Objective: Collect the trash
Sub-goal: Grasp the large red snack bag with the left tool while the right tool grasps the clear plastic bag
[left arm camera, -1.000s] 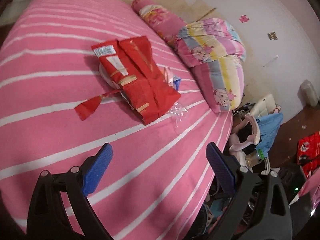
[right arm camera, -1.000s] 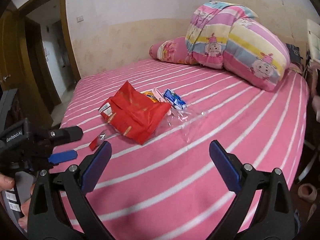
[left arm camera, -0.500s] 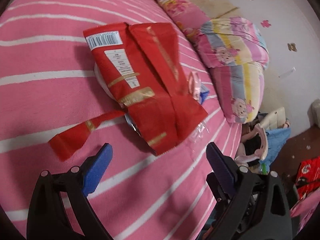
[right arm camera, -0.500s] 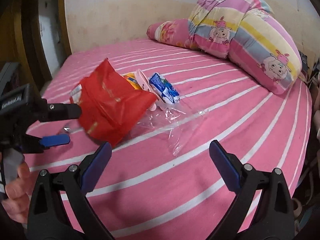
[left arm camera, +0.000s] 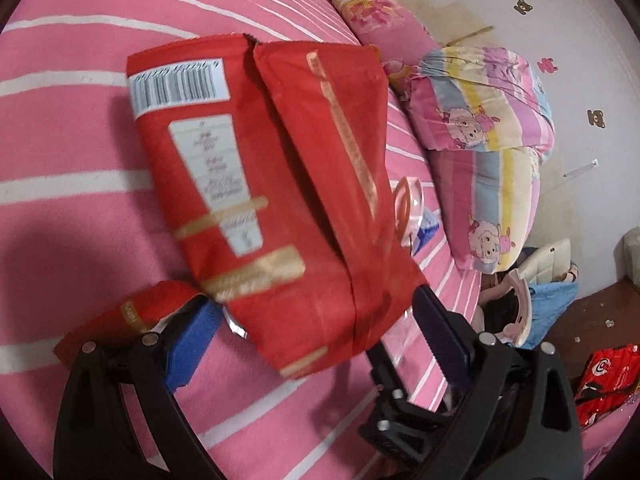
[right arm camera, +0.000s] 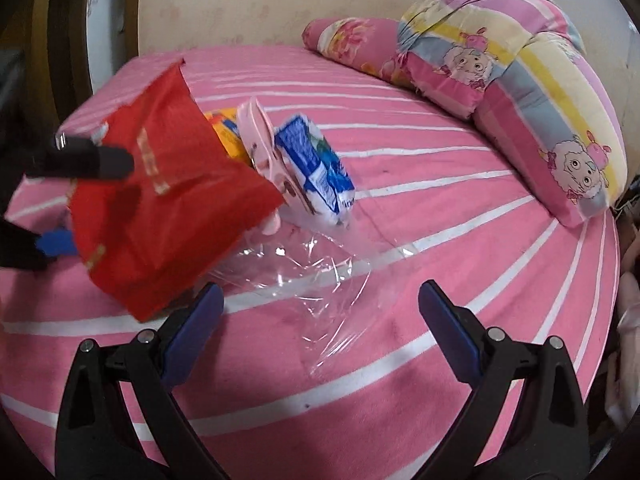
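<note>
Collecting trash from a pink striped bed (right arm camera: 440,184). The red snack bag (left arm camera: 280,184) lies on the bedcover directly ahead of the left gripper (left arm camera: 316,320), its near, lower edge reaching in between the two blue-padded fingers, which stand spread apart with nothing clamped. The bag's long axis runs away from this gripper, from the sealed near end up to the barcode end, so the fingers straddle its narrow width rather than its length. A torn red strip (left arm camera: 120,316) lies just beside the left finger. In the right wrist view the same bag sits to the left, with the left gripper's dark finger across it; the right gripper (right arm camera: 320,316) is likewise spread wide and empty, hovering over a clear plastic sheet (right arm camera: 312,268) that lies flat just ahead of it. Behind the sheet rest a blue-and-white packet (right arm camera: 316,164) and a pink wrapper (right arm camera: 260,140). Judged from this layout, the left gripper is the nearer to the red bag, and the right to the clear sheet.
</note>
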The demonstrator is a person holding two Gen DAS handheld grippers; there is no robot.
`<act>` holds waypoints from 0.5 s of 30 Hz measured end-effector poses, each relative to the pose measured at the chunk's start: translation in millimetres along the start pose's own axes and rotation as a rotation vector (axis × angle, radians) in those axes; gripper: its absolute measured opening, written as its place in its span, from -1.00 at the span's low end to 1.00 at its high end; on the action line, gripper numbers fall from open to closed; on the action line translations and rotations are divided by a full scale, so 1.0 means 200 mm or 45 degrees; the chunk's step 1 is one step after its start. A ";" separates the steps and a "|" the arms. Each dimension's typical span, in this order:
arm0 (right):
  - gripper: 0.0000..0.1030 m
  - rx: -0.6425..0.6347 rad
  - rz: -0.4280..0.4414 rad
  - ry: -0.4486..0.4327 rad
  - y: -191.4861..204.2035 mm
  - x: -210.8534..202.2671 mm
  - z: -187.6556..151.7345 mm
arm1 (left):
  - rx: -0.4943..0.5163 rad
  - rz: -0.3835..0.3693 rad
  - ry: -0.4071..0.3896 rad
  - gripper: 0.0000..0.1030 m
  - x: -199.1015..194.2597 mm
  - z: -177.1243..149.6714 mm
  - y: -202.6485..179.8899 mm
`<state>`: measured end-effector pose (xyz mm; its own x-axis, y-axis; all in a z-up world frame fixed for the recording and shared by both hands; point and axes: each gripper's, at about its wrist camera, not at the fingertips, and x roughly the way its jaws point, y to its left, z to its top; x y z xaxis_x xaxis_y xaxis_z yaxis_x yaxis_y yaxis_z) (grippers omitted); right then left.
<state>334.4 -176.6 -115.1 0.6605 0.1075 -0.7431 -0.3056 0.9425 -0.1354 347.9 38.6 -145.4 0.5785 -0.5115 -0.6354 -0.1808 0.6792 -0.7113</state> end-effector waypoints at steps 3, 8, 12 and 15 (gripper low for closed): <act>0.88 -0.058 -0.049 0.009 0.02 0.04 0.00 | -0.026 0.011 -0.004 0.76 0.02 0.03 0.01; 0.88 -0.238 -0.158 -0.089 0.09 0.03 0.00 | -0.025 0.031 -0.004 0.57 0.03 0.04 -0.01; 0.69 -0.345 -0.148 -0.137 0.15 0.03 -0.01 | -0.020 0.011 0.019 0.38 0.05 0.04 0.01; 0.23 -0.368 -0.123 -0.098 0.15 0.05 -0.01 | -0.002 -0.022 0.030 0.23 0.04 0.03 0.01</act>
<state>329.8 -147.1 -127.2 0.7426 0.0562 -0.6674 -0.4140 0.8218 -0.3915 356.6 38.6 -150.7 0.5624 -0.5355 -0.6300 -0.1719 0.6696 -0.7226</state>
